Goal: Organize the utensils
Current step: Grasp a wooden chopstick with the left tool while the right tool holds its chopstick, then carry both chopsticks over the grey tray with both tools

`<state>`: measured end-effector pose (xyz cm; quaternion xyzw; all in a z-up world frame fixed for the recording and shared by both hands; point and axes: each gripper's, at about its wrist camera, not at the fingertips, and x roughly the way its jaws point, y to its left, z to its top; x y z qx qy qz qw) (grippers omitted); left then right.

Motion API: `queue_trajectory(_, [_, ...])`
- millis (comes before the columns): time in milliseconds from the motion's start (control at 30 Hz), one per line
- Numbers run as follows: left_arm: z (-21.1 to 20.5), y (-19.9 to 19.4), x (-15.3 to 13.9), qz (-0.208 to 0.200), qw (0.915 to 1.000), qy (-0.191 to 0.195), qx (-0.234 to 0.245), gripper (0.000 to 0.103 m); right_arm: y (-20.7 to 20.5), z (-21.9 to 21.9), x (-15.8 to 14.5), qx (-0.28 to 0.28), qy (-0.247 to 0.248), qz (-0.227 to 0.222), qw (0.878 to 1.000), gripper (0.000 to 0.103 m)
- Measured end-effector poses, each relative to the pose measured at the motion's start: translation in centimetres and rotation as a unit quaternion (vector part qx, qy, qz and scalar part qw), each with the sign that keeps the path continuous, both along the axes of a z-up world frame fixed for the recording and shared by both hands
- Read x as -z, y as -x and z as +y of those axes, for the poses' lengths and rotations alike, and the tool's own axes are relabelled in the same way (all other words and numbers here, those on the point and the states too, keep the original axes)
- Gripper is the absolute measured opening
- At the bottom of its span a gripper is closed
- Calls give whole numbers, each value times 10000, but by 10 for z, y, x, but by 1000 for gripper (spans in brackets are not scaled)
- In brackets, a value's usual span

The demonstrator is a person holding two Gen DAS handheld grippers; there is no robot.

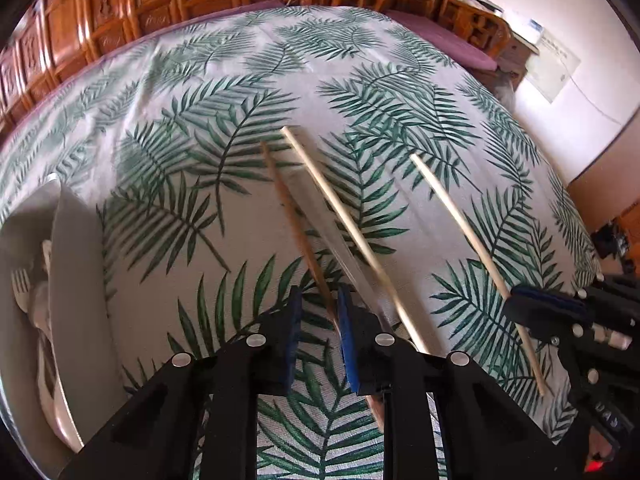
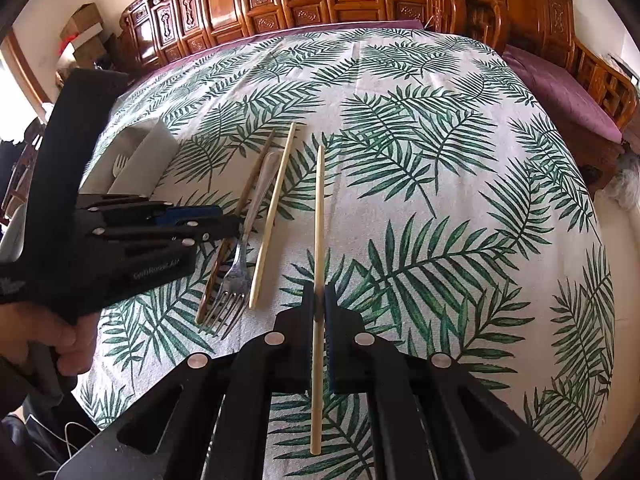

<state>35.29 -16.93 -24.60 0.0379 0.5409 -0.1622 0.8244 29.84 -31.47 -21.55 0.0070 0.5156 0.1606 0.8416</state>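
Utensils lie loose on the leaf-print table [image 2: 440, 160], and I am partway through gathering them. My right hand-held gripper [image 2: 319, 308] is clenched on 1 pale chopstick [image 2: 319, 208], held clear of the cloth and pointing away from me. My left hand-held gripper [image 1: 318, 332] straddles a brown chopstick [image 1: 294, 220] with its jaws narrowed around it, but I cannot tell whether the pads press yet. Just beside it lie a metal fork [image 2: 244, 240] and a second pale chopstick [image 2: 274, 208]. Further left stands a grey organizer tray [image 1: 80, 280] with at least 1 pale fork [image 1: 22, 288] inside. Count: 3 chopsticks, 1 metal fork outside. Next, I judge, the left must firm its grip, lift, then carry to the tray without dragging the fork.
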Motion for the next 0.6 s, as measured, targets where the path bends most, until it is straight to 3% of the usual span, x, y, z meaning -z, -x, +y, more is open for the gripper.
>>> queue_trajectory(100, [0, -1, 0, -25, 10000, -78, 40, 17, 2, 1, -2, -2, -1, -8, 10000, 6])
queue_trajectory(167, [0, -2, 1, -60, 9998, -210, 1, 6, 3, 1, -3, 1, 3, -15, 10000, 6])
queue_trajectory(367, [15, 2, -1, 25, 9999, -46, -108, 4, 9, 6, -10, -15, -10, -58, 10000, 6])
queue_trajectory(600, [38, 24, -30, -302, 9993, -14, -199, 4, 16, 16, -20, -25, -50, -149, 9999, 6])
